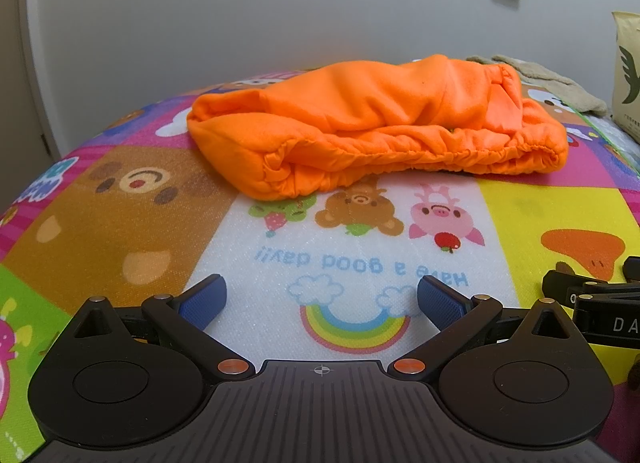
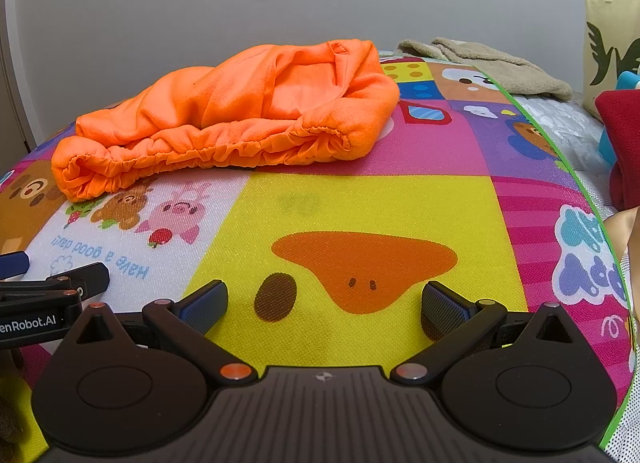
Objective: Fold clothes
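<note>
An orange garment with a gathered elastic waistband lies bunched on a colourful cartoon play mat, its waistband facing me. In the right wrist view the same orange garment sits on the mat at the far left. My left gripper hovers over the mat short of the garment, open, with nothing between its blue pads. My right gripper is open too, above the yellow duck panel, with nothing in it. Each gripper shows at the edge of the other's view.
A beige towel lies at the mat's far right edge. A pale bag with a green print stands by the wall, with a dark red cloth in front of it. The grey wall lies close behind.
</note>
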Demonstrator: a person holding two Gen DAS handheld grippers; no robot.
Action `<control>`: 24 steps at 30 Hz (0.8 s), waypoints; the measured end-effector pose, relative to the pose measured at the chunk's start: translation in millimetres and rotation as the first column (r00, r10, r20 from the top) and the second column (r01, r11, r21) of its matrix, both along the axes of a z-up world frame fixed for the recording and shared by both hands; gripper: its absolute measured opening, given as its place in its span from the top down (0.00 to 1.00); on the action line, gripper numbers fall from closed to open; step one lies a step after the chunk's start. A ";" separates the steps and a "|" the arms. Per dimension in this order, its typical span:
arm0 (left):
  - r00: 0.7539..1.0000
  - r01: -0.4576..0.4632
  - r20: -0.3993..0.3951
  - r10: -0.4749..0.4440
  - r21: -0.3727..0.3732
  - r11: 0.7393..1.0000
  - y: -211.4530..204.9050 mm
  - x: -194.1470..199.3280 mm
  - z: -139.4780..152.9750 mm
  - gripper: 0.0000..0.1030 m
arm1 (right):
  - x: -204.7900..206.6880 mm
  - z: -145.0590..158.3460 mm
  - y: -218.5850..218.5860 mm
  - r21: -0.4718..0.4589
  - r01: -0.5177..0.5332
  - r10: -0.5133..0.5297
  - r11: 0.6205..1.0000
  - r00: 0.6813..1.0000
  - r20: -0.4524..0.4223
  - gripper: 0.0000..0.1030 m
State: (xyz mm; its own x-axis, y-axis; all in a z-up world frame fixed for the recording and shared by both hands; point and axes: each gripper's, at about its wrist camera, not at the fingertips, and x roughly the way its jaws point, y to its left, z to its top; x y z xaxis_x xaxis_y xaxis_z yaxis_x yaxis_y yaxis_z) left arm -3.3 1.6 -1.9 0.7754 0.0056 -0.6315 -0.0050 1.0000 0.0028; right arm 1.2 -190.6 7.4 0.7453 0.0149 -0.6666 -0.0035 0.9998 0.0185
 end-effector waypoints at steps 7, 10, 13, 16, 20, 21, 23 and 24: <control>1.000 0.000 0.000 0.000 0.000 1.000 0.2 -0.1 -0.6 0.00 | -0.1 0.3 0.2 0.000 0.000 0.000 1.000 1.000 0.000 0.00; 1.000 0.000 0.000 0.000 0.000 1.000 0.2 -0.1 -1.3 0.00 | -0.1 0.4 0.2 0.000 0.000 0.000 1.000 1.000 0.000 0.00; 1.000 0.000 0.000 0.000 0.000 1.000 0.3 -0.2 -1.8 0.00 | -0.1 0.4 0.3 0.000 0.000 0.000 1.000 1.000 0.000 0.00; 1.000 0.000 0.000 0.000 0.000 1.000 0.3 -0.2 -1.9 0.00 | -0.1 0.4 0.2 0.000 0.000 0.000 1.000 1.000 0.000 0.00; 1.000 0.000 0.000 0.000 0.000 1.000 0.3 -0.1 -1.5 0.00 | -0.1 0.3 0.2 0.000 0.000 0.000 1.000 1.000 0.000 0.00; 1.000 0.000 0.000 0.000 0.000 1.000 0.3 -0.1 -1.5 0.00 | -0.1 0.3 0.2 0.000 0.000 0.000 1.000 1.000 0.000 0.00; 1.000 0.000 0.000 0.000 0.000 1.000 0.6 -0.4 -1.4 0.00 | -0.1 0.3 0.3 0.000 0.000 0.000 1.000 1.000 0.000 0.00; 1.000 0.000 0.000 0.000 0.000 1.000 0.3 0.0 -1.2 0.00 | -0.1 0.4 0.2 0.000 0.000 0.000 1.000 1.000 0.000 0.00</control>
State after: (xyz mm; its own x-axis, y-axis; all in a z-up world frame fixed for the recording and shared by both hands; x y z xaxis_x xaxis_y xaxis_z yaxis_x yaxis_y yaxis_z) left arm -3.3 2.0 -3.1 0.7754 0.0054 -0.6315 -0.0050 1.0000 0.0025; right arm 1.1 -190.4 7.7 0.7454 0.0149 -0.6665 -0.0036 0.9998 0.0183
